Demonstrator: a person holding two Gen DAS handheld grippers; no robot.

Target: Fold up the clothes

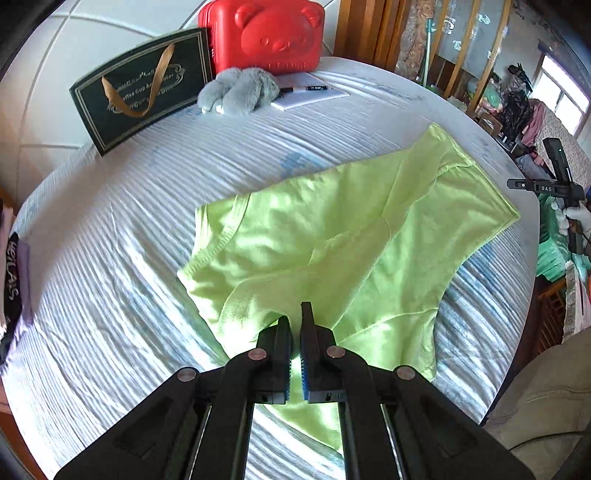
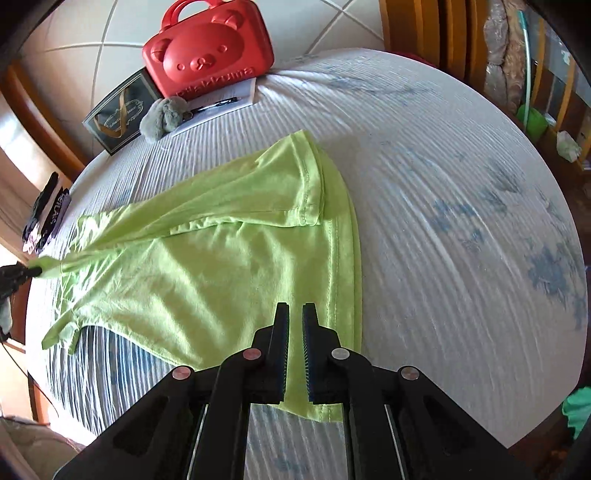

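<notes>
A lime-green T-shirt [image 1: 332,236] lies on the white ribbed tablecloth [image 1: 110,258]. My left gripper [image 1: 296,314] is shut on the shirt's near fabric, pinching a raised fold. In the right wrist view the shirt [image 2: 207,266] is drawn out to a point at the far left, where the left gripper [image 2: 35,271] holds it. One sleeve [image 2: 295,181] is folded over the body. My right gripper [image 2: 295,314] hovers over the shirt's hem edge with its jaws nearly together and a narrow gap between them; I cannot tell whether cloth is pinched. It also shows at the right edge of the left wrist view [image 1: 554,184].
At the table's far side stand a red bear-face case [image 1: 262,33], a dark gift bag [image 1: 140,88], a grey plush toy [image 1: 238,90] and a notepad with a pen [image 1: 306,92]. Dark folded clothes [image 2: 48,214] lie at the left edge. Wooden furniture stands beyond the table.
</notes>
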